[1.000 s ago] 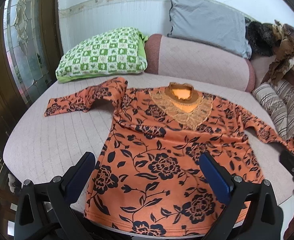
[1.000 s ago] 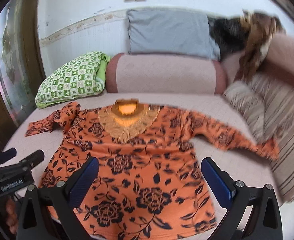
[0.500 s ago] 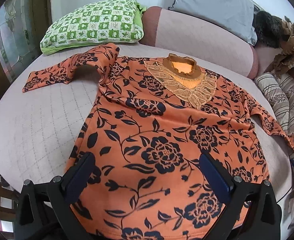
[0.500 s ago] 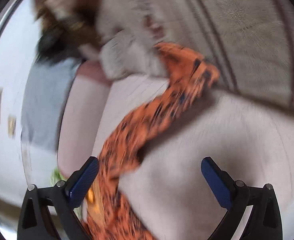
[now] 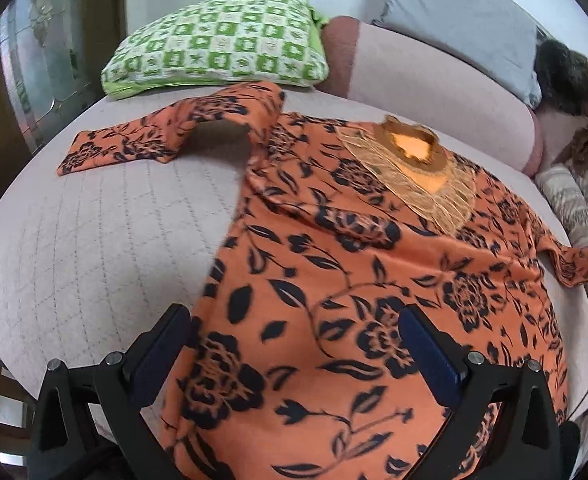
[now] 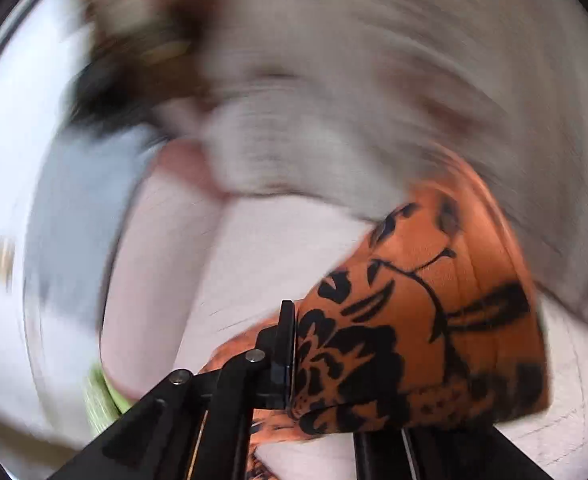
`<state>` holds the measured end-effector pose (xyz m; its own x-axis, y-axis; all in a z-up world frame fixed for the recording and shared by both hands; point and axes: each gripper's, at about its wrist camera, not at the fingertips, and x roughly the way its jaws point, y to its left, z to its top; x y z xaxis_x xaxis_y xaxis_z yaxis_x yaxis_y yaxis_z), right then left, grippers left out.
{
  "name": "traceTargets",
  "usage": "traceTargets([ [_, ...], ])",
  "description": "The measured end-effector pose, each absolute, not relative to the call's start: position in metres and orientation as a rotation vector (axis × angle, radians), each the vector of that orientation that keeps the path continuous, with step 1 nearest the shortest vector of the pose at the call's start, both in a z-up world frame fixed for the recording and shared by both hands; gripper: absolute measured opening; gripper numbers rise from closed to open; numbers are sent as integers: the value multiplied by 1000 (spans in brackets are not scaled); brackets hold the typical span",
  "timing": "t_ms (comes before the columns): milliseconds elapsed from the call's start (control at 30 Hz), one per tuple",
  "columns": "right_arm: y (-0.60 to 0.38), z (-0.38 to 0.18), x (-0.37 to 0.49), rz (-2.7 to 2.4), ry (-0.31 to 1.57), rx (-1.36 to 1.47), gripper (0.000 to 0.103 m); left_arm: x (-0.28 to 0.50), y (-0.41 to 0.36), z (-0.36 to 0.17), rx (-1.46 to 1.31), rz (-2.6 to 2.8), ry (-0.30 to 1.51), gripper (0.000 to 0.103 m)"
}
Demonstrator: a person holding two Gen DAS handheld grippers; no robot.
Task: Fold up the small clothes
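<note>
An orange shirt (image 5: 334, 280) with black flowers and a lace neckline lies flat on the quilted bed cover (image 5: 73, 240). Its left sleeve (image 5: 153, 140) is bent and spread out to the left, while its right sleeve (image 5: 574, 264) trails towards the right edge. My left gripper (image 5: 294, 316) hovers open over the shirt's lower left part, with its fingers astride the side hem. In the blurred right wrist view my right gripper (image 6: 291, 360) is rolled, and its jaws are closing with the end of the right sleeve (image 6: 434, 320) pinched between them. One finger is hidden behind the fabric.
At the back lie a green checked pillow (image 5: 221, 44), a pink bolster (image 5: 434, 92) and a grey pillow (image 5: 454, 20). A striped cushion (image 5: 574, 200) and a dark furry heap (image 5: 566, 76) crowd the right side. The bed drops off at the left and near edges.
My left gripper came lower and closer over the shirt's hem side. My right gripper swung right to the sleeve end, rolled, and went from wide open to shut on the fabric.
</note>
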<state>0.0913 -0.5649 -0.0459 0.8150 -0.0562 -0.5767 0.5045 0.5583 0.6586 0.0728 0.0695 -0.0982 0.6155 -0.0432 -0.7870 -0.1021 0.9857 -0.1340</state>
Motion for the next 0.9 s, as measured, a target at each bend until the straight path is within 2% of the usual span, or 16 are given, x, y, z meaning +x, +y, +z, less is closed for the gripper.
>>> traceTargets([
  [167, -395, 64, 143, -60, 479, 488, 7, 73, 92, -104, -239, 48, 887, 103],
  [300, -251, 72, 177, 145, 502, 270, 7, 65, 112, -107, -267, 70, 866, 103],
  [400, -154, 25, 197, 248, 592, 156, 8, 59, 130, -110, -274, 95, 860, 103],
  [467, -111, -35, 210, 305, 712, 137, 8, 57, 142, -112, -275, 114, 864, 103],
  [533, -83, -94, 223, 329, 865, 117, 13, 57, 154, -114, -280, 132, 872, 103],
  [567, -75, -123, 233, 322, 973, 107, 20, 58, 158, -114, -288, 137, 873, 103],
  [633, -74, -157, 230, 335, 1066, 138, 22, 63, 164, -111, -299, 133, 866, 103],
  [667, -79, -155, 223, 347, 1042, 157, 32, 68, 165, -107, -300, 131, 856, 103],
  [700, -90, -146, 215, 356, 1013, 187, 64, 74, 164, -102, -299, 125, 841, 103],
  [767, -112, -130, 204, 372, 938, 256, 94, 90, 154, -93, -304, 84, 822, 103],
  [900, -172, -99, 212, 346, 871, 397, 94, 148, 115, -74, -312, -65, 832, 103],
])
